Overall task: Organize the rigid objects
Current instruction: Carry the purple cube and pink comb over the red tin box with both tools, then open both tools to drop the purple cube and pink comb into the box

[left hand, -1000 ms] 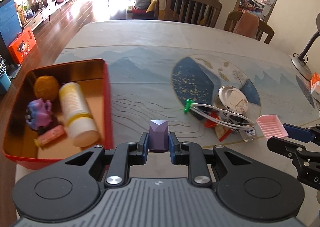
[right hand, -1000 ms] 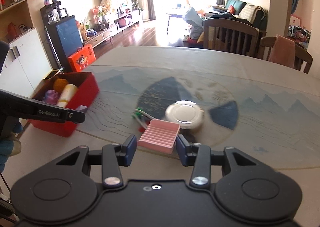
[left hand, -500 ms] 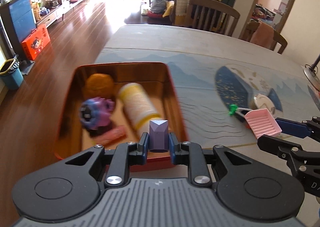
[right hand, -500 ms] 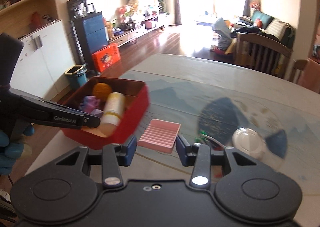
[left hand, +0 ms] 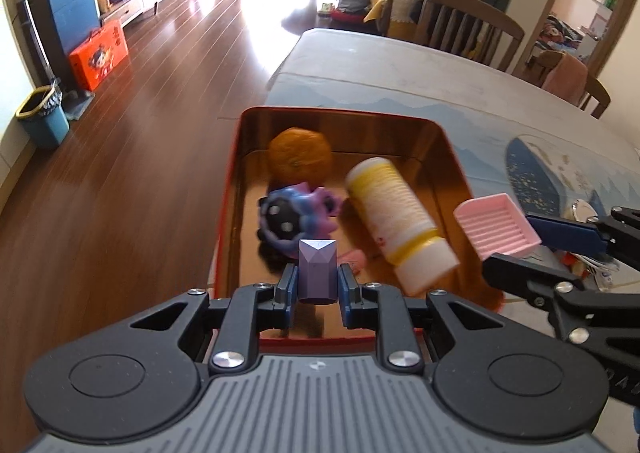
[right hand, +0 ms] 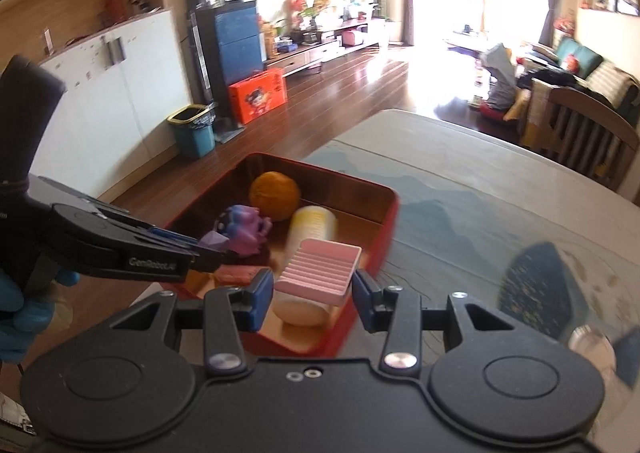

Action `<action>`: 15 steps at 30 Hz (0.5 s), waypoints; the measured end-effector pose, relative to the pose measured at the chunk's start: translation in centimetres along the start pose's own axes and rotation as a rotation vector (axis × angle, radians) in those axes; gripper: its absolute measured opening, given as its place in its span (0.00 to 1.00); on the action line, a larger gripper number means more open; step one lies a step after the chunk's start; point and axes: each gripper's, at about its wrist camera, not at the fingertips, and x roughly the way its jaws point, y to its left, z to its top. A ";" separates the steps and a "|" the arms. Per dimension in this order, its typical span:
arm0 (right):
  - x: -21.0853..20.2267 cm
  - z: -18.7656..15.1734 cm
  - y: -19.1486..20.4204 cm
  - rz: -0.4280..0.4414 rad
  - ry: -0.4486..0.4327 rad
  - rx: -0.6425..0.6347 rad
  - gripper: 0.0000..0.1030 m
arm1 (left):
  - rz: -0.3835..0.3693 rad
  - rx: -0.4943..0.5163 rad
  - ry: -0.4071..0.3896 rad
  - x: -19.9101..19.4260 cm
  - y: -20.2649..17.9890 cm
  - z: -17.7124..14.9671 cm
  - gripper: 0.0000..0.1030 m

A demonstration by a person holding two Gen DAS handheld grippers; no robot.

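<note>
A red box (left hand: 448, 145) stands at the table's left edge; it also shows in the right wrist view (right hand: 390, 213). It holds an orange ball (left hand: 300, 155), a purple toy (left hand: 296, 213), a white and yellow bottle (left hand: 396, 217) and a small pink item. My left gripper (left hand: 318, 279) is shut on a purple block (left hand: 318, 267) above the box's near end. My right gripper (right hand: 314, 293) is shut on a pink ridged tray (right hand: 318, 269), held over the box's right rim; the tray also shows in the left wrist view (left hand: 496, 223).
A silver round lid (right hand: 588, 341) and other small items (left hand: 592, 265) lie on the patterned table cover (left hand: 540, 157) to the right. Wooden chairs (left hand: 468, 21) stand at the far side. The floor drops off left of the box.
Both grippers have moved left with their objects, from the middle of the table to above the red box. Both stay shut.
</note>
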 end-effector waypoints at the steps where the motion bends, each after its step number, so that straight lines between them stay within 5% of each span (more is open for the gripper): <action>1: 0.5 0.2 0.3 0.001 0.005 -0.019 0.41 | 0.000 -0.003 0.002 0.1 0.2 0.1 0.20; 15: 3.2 0.1 3.6 0.074 0.082 -0.198 0.41 | -0.007 -0.022 0.034 2.1 1.5 1.0 0.20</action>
